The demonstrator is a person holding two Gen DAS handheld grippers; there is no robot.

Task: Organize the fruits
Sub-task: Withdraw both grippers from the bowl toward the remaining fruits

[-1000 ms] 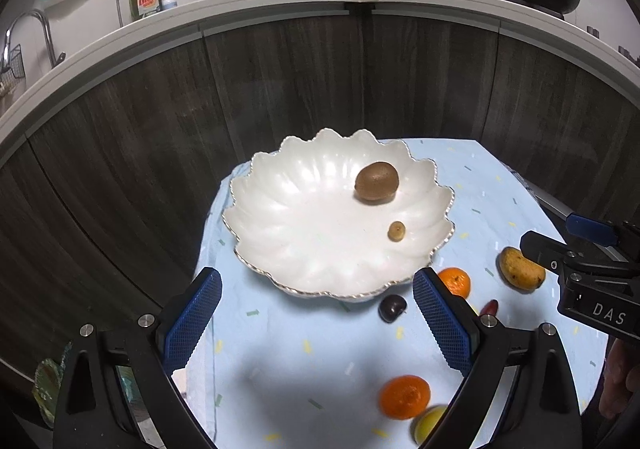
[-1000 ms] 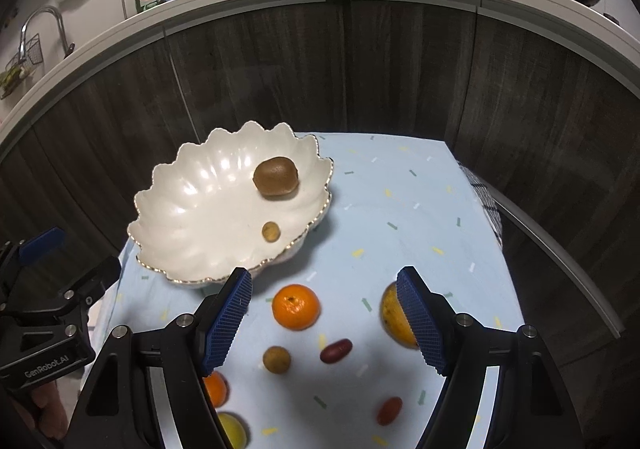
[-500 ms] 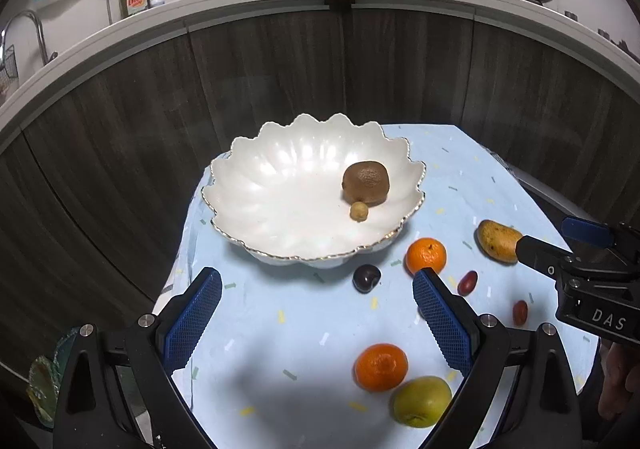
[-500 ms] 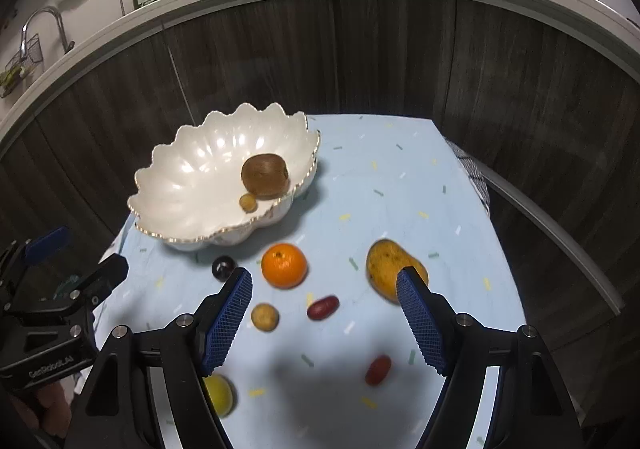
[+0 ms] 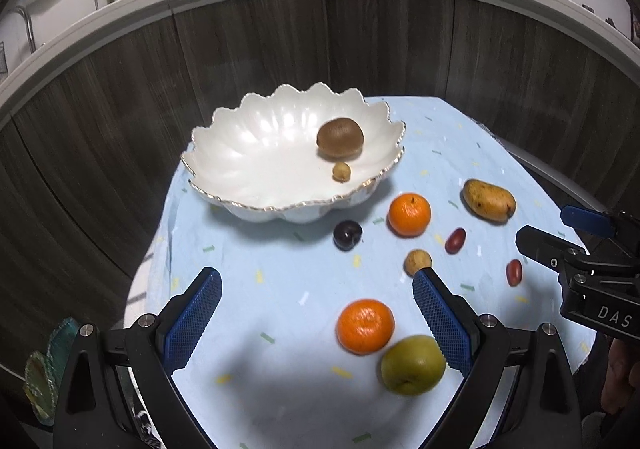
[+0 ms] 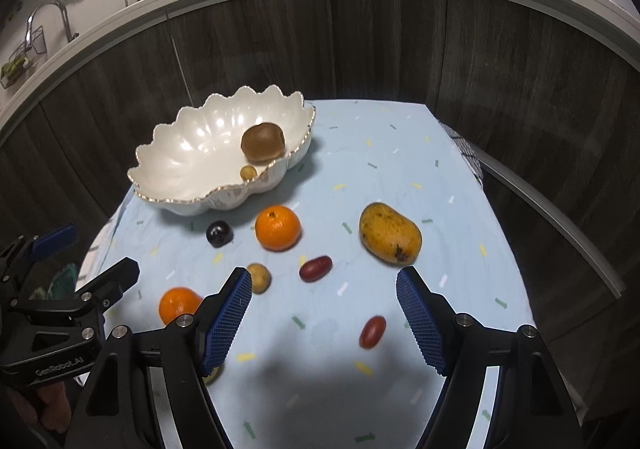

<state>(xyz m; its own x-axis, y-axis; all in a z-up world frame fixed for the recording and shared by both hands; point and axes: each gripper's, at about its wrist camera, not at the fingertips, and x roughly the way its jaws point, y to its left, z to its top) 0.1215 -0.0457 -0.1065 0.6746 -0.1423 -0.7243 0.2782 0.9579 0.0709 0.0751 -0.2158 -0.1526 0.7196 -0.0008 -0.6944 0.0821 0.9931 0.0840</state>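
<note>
Though mostly loose, fruit: kiwi [image 5: 340,137] bowled.

Left wrist view: above the counter's [image 5: 280,289] left, angled down.
Right wrist view: above its right, angled down.
Shared: white bowl [image 5: 240,153] [image 6: 180,161], scattered fruit.

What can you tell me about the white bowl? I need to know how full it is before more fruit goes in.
The white bowl is wide and shallow, glossy like glazed ceramic, with a scalloped, petal-shaped rim edged in a thin gold line. It stands upright on the light blue tablecloth, toward the table's far left. It is mostly bare inside: only a brown kiwi and a small tan fruit lie near its right side. The other fruit lies on the cloth outside it. Neither gripper touches it.
</note>
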